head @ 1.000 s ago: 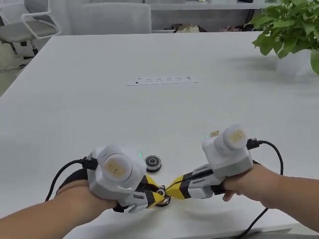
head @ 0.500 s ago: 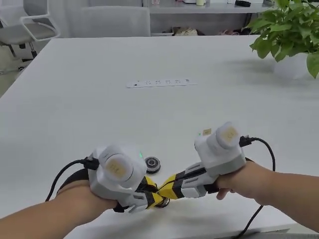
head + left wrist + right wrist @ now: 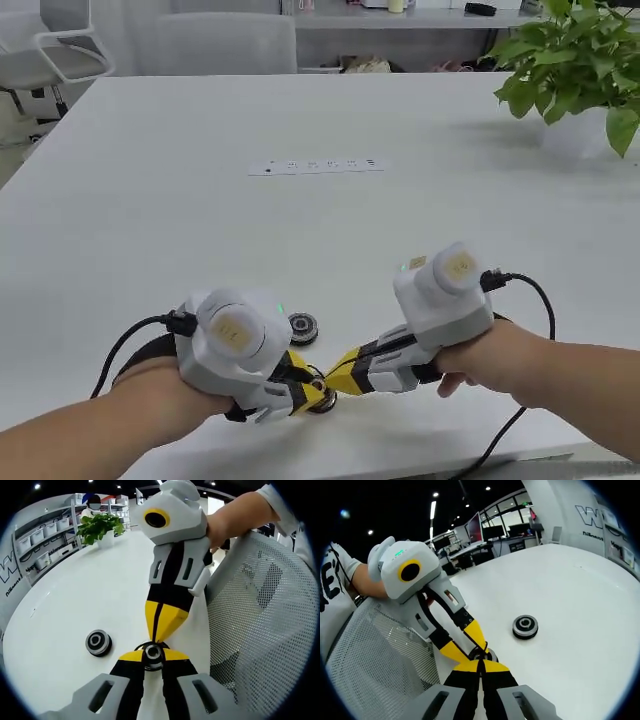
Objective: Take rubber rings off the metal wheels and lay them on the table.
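Low over the white table's [image 3: 200, 210] near edge, my left gripper [image 3: 311, 393] is shut on a small metal wheel [image 3: 153, 653]. My right gripper [image 3: 336, 382] meets it tip to tip from the right. Its yellow fingertips [image 3: 159, 630] are pinched shut on the thin black rubber ring [image 3: 141, 646] at the wheel's rim. In the right gripper view the held wheel [image 3: 489, 655] sits just beyond my right gripper [image 3: 480, 664]. A second wheel [image 3: 303, 327] with its black ring on lies flat on the table just behind the grippers, also seen as the dark round wheel [image 3: 98, 642] [image 3: 525, 626].
A white power strip [image 3: 312, 165] lies mid-table. A potted plant [image 3: 575, 55] stands at the far right corner. Chairs [image 3: 225, 40] line the far side, and a mesh chair [image 3: 260, 625] sits right behind the near table edge.
My right gripper has shifted slightly left, closing up against the left gripper's tips at the held wheel. The head camera has tilted a little; the loose wheel stays put.
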Action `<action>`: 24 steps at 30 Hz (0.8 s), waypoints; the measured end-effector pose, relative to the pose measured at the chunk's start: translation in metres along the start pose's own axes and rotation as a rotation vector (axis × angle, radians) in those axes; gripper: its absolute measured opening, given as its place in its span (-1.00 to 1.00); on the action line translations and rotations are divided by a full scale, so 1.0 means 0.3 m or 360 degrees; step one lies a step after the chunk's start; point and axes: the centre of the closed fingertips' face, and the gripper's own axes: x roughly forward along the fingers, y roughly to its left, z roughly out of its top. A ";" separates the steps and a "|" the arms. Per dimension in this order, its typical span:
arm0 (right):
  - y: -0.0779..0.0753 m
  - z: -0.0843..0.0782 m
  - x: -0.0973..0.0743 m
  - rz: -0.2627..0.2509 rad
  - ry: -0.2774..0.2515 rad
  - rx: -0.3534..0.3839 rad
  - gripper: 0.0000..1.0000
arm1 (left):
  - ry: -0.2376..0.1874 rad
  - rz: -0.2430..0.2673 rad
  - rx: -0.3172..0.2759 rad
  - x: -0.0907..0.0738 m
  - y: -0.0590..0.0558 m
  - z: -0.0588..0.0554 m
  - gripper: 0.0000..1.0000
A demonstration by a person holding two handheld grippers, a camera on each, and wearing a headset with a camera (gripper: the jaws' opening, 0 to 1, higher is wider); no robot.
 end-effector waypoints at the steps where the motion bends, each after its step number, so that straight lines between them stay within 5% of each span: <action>1: 0.001 -0.001 0.001 0.0003 -0.0001 0.0007 -1.00 | 0.0000 -0.0001 -0.0003 0.000 0.000 0.000 -0.84; 24: -0.015 -0.007 -0.009 0.0016 -0.0033 0.0054 -1.00 | -0.0036 -0.0053 0.0028 -0.033 -0.014 0.033 -0.77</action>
